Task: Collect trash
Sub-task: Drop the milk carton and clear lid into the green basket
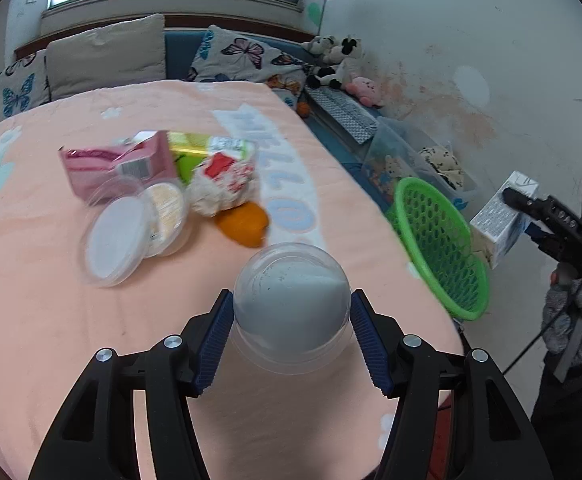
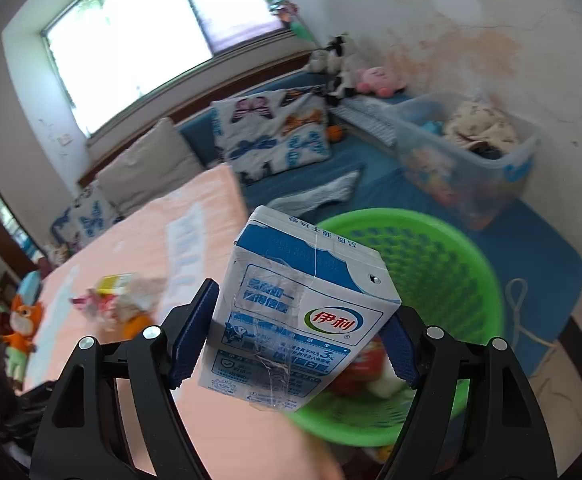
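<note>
Trash lies scattered on a peach-covered tabletop (image 1: 51,320), with a green basket (image 1: 435,240) sitting at its far edge as the main landmark. Inside the basket, seen from the right wrist view, something red and something white rest on the mesh floor, too blurred to name.

The right tongs (image 2: 299,340) are closed on a blue and white milk carton (image 2: 295,320), pinching its two sides and holding it tilted in the air just above the basket's near rim. The carton blocks part of the basket's inside.

The left tongs (image 1: 291,312) are closed on a clear plastic cup (image 1: 291,304) with a cloudy, domed look, held over the tabletop near the basket.

Farther from the basket, a small heap remains on the tabletop: a pink carton (image 1: 119,164), a green and yellow carton (image 1: 207,148) partly hidden behind it, a crumpled red and white wrapper (image 1: 223,184), an orange piece (image 1: 243,224) that may be peel, and two shallow clear tubs (image 1: 131,228) overlapping, one capped by a white lid.

Beyond the basket, a clear storage bin (image 2: 467,152) holds cloth and toys, hard to make out.
</note>
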